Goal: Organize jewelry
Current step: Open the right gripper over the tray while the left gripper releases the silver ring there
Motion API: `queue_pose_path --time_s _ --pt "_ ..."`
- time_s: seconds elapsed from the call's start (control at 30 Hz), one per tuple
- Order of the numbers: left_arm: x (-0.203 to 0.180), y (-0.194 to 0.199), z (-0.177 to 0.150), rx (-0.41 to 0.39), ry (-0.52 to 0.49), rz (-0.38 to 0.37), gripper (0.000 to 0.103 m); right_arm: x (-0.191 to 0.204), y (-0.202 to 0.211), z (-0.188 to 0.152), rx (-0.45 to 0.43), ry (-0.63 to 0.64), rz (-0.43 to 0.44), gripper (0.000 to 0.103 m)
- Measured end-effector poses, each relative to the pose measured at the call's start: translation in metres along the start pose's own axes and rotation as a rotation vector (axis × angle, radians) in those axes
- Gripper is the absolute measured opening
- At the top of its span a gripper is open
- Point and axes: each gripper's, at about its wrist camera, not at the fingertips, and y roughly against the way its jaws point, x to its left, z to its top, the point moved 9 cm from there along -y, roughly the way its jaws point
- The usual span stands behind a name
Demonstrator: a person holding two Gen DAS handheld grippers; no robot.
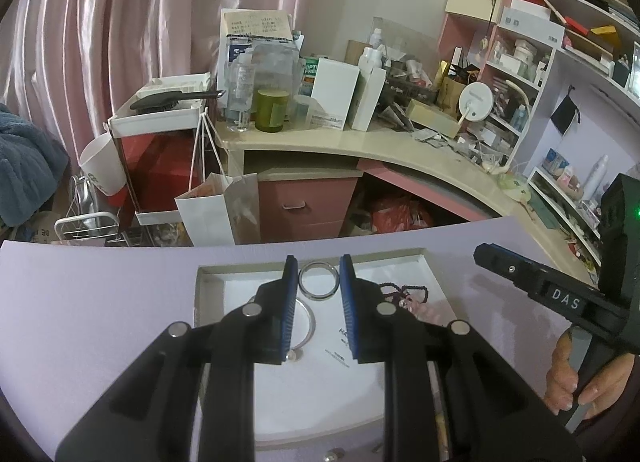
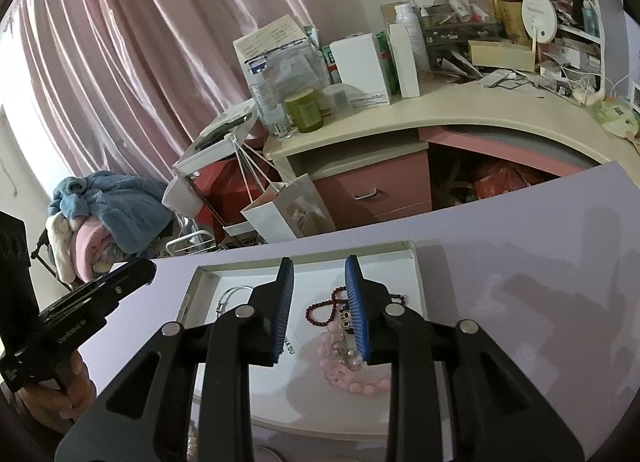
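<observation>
We saw a pale lilac tabletop point(image 1: 100, 302) that carried one shallow white tray point(image 1: 199, 290), lying flat toward the twelve o'clock edge. The tray touched the surface along its whole base; the lilac surface around it, at three and nine o'clock, showed only shadows.

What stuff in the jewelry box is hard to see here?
- Left wrist view: thin bangle, mostly behind the left tool.
- Left wrist view: print on the box floor, too small to read.
- Right wrist view: pink beads and dark beads, partly behind the right tool.
</observation>
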Motion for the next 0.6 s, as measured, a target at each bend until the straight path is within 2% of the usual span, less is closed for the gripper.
queue_pose_path --time_s 0.6 --pt "0.010 -0.065 -0.032 0.089 -0.005 0.028 0.022 -0.021 -0.006 -0.013 0.036 -0.038 -0.035 0.028"
